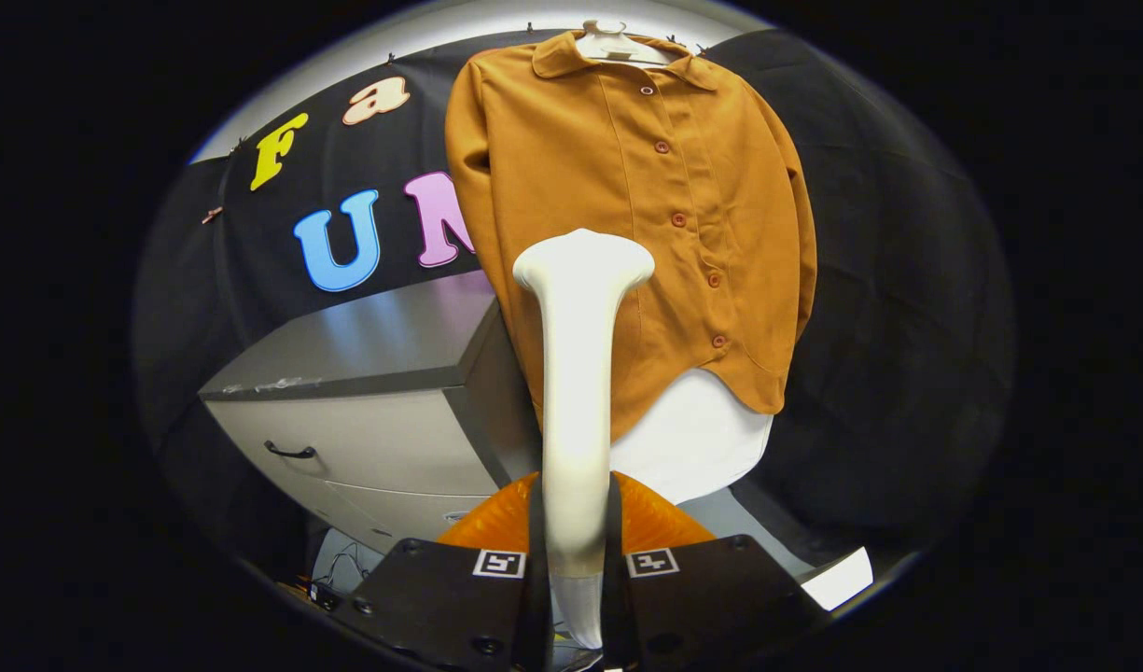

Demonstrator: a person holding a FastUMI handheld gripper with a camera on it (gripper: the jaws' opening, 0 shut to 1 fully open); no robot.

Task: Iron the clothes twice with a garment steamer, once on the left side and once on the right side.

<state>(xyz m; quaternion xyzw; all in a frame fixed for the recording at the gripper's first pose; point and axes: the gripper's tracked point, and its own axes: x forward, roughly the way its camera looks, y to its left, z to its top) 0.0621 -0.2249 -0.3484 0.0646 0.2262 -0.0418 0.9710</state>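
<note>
I have the gripper at the bottom centre of the frame, its two fingers closed to a narrow gap and pressing on either side of the white handle of the garment steamer, so the tool is firmly in my hold. The fingers point straight ahead and the steamer stands upright out of them, its stem rising through the middle of the picture and flaring into a wide head at about mid-height. That head sits in front of the lower left part of the orange shirt; I cannot tell whether it touches the cloth. The shirt hangs buttoned on a white hanger at the top centre, over a white board that shows below its hem. To the left, in the lower left of the frame, stands a grey drawer cabinet with a dark handle.
</note>
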